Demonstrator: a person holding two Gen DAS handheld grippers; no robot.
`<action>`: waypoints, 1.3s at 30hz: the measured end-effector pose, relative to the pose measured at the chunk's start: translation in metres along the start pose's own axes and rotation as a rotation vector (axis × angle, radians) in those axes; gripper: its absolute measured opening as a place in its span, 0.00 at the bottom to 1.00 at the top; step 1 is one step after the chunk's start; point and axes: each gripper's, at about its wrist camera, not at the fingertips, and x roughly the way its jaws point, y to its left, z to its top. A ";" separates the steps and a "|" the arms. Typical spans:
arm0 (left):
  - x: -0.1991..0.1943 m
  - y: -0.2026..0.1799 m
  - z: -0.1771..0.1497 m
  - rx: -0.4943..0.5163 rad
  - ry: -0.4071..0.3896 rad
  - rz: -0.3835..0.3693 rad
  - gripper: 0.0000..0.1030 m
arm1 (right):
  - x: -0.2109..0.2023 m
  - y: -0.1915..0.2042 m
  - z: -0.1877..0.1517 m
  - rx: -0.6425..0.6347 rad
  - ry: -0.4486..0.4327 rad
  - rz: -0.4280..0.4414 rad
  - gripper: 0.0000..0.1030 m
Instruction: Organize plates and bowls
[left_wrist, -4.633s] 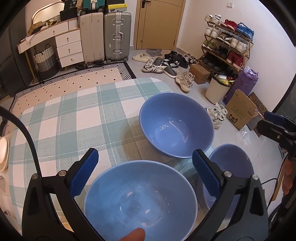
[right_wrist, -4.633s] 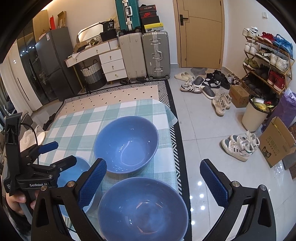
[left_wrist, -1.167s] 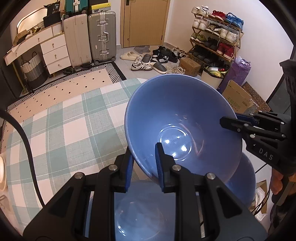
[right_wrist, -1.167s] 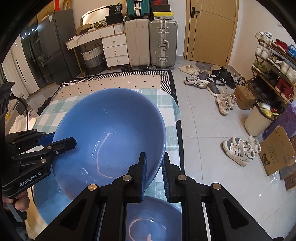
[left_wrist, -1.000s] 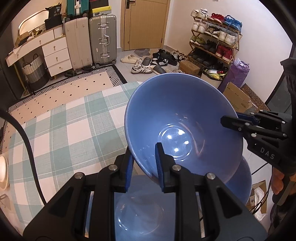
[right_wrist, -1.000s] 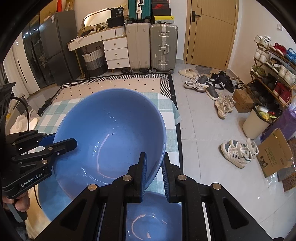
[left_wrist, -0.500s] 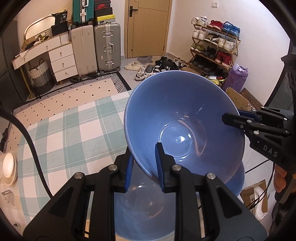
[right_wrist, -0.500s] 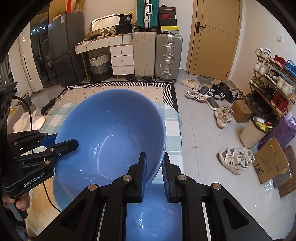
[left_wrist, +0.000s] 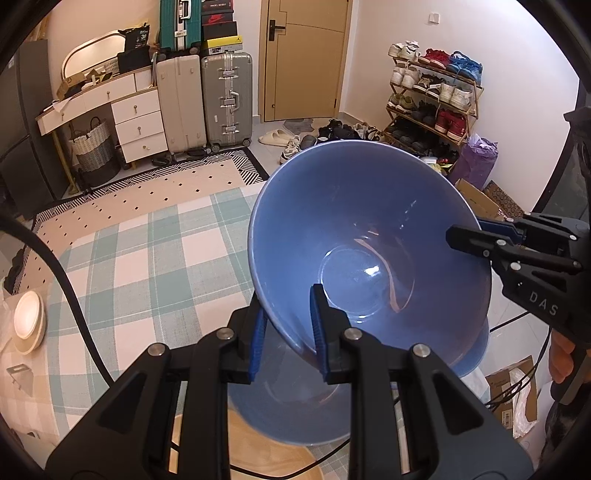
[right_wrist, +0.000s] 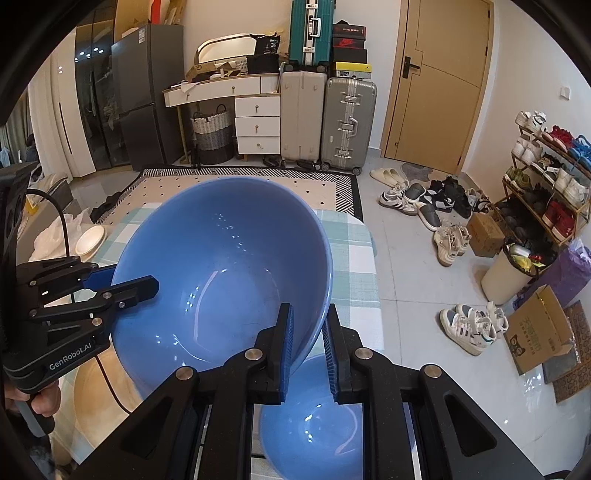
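A large blue bowl (left_wrist: 369, 236) hangs tilted above the green-checked table (left_wrist: 147, 258), and both grippers hold it. My left gripper (left_wrist: 286, 310) is shut on the bowl's near rim. In the same view my right gripper (left_wrist: 465, 230) pinches the rim on the right. In the right wrist view the same bowl (right_wrist: 221, 280) fills the middle. There my right gripper (right_wrist: 308, 314) is shut on the near rim and the left gripper (right_wrist: 129, 278) clamps the left rim. A second blue bowl (left_wrist: 295, 413) stands below, and a third blue bowl (right_wrist: 314, 417) shows under the right gripper.
A stack of small white dishes (left_wrist: 27, 321) sits at the table's left edge. A round wooden board (left_wrist: 258, 454) lies under the near bowl. Right of the table are bare floor, shoes (right_wrist: 450, 240), a cardboard box (right_wrist: 539, 328) and a shoe rack (left_wrist: 432, 99).
Both grippers, open over the bowls several seconds ago, now grip one bowl. Over the last second they have lifted it higher and drawn it back, so the lower bowls look smaller.
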 end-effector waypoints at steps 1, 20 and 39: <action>-0.002 0.003 -0.003 -0.003 0.000 0.003 0.19 | -0.001 0.004 -0.002 -0.003 0.002 0.001 0.16; -0.029 0.031 -0.069 -0.045 0.020 0.035 0.19 | -0.003 0.058 -0.035 -0.037 0.010 0.036 0.16; 0.022 0.047 -0.099 -0.071 0.076 0.054 0.19 | 0.043 0.072 -0.064 -0.040 0.069 0.062 0.16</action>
